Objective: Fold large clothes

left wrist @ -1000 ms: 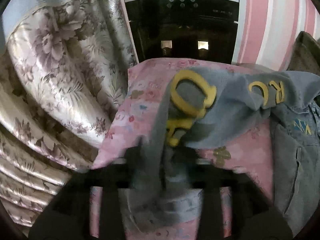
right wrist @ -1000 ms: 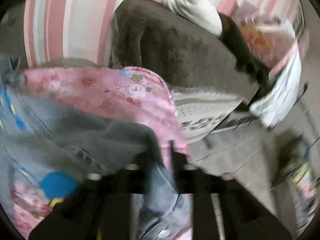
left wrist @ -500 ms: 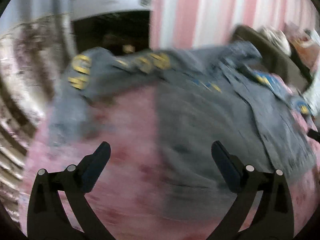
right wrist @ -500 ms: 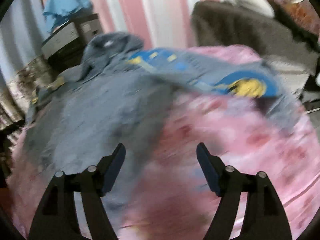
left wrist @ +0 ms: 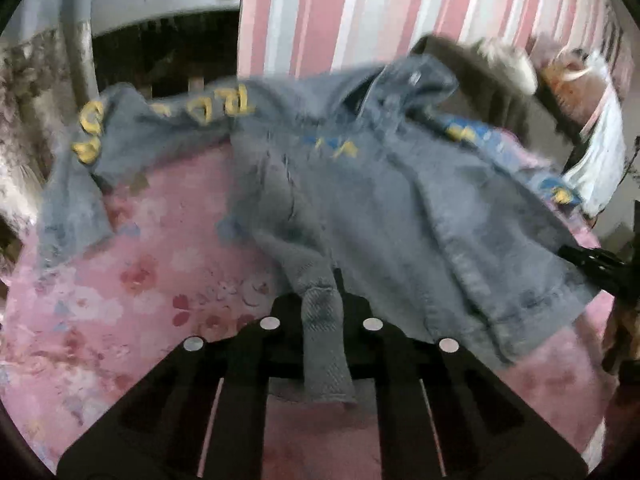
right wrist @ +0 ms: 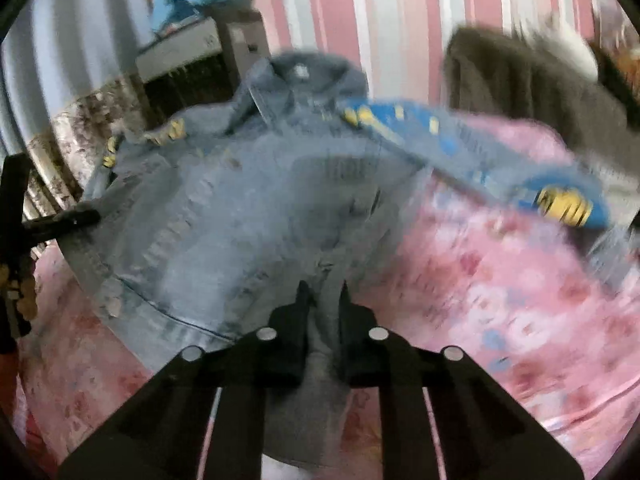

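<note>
The left gripper (left wrist: 322, 300) is clamped on the jacket's (left wrist: 380, 208) hem; the right gripper (right wrist: 323, 300) pinches the hem further along. The jacket lies spread on the pink bedspread (left wrist: 140, 280), collar (right wrist: 304, 72) away from both grippers, hem nearest them, sleeves stretched out to either side. Bare pink cloth shows on both sides and in front of the hem. Beyond the collar stands a striped wall (left wrist: 340, 12), with a dark chair (right wrist: 520, 80) at the right.
</note>
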Tool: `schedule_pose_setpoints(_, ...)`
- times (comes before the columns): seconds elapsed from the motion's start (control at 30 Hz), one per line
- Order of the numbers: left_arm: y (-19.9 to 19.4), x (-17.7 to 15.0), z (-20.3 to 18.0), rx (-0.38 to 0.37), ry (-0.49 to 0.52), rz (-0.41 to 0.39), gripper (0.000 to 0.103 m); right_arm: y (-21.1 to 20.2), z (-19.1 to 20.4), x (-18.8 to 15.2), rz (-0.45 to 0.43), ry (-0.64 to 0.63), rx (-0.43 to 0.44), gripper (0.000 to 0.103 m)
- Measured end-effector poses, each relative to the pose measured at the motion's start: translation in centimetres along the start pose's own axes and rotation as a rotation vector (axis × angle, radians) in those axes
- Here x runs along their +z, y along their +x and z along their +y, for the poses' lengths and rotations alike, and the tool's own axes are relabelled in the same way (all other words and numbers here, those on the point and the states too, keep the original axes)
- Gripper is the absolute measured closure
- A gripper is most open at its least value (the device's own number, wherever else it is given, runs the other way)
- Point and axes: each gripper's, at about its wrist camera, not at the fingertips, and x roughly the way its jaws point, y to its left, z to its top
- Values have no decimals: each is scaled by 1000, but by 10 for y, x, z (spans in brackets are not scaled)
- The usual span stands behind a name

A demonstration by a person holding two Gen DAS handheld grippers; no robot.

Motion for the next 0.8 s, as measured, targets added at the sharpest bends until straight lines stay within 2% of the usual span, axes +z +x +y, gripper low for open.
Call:
schedule_pose_setpoints(0.17, -71, -14, -20, -71, 8, -73, 96, -69, 4, 10, -90, -34, 9, 91)
schedule_pose_setpoints(0.33, -121, -67, -31, -113, -11, -77, 96, -115, 10, -22, -70, -88, 2, 91)
schedule_pose_setpoints(0.43, -115, -103, -40, -82, 12, -28, 93, -113, 3, -57, 1, -84, -4, 90)
schedule_pose_setpoints(0.53, -87, -131, -41, -38, 27, 23, 89, -80, -1, -92, 86, -90, -19, 85)
schedule_pose_setpoints(0.57, -80, -135, -38, -16, 20, 34, 81, -76, -2, -96, 88, -89, -15, 81)
schedule_pose_setpoints(0.6, -78, -133, -36, -5, 17, 35, 77, -74, -3, -99, 90, -84, -7, 73)
schedule_pose_setpoints(0.63, -81, -132, -33, 16, 13, 19, 66, -74, -5, -99, 90, -72, -2, 65)
schedule_pose_setpoints(0.67, -88, -129, -30, 29, 11, -3, 48, -81, -9, -94, 77, -53, 24, 61)
schedule_pose_setpoints(0.7, -95, -124, -26, 38, 9, -27, 39, -85, -11, -91, 67, -46, 34, 56)
schedule_pose_setpoints(0.73, -102, -115, -21, 57, 12, -56, 31, -91, -14, -86, 52, -40, 34, 55)
schedule_pose_setpoints(0.8, -106, -97, -11, 77, 34, -76, 28, -103, -22, -68, 9, -22, 41, 49)
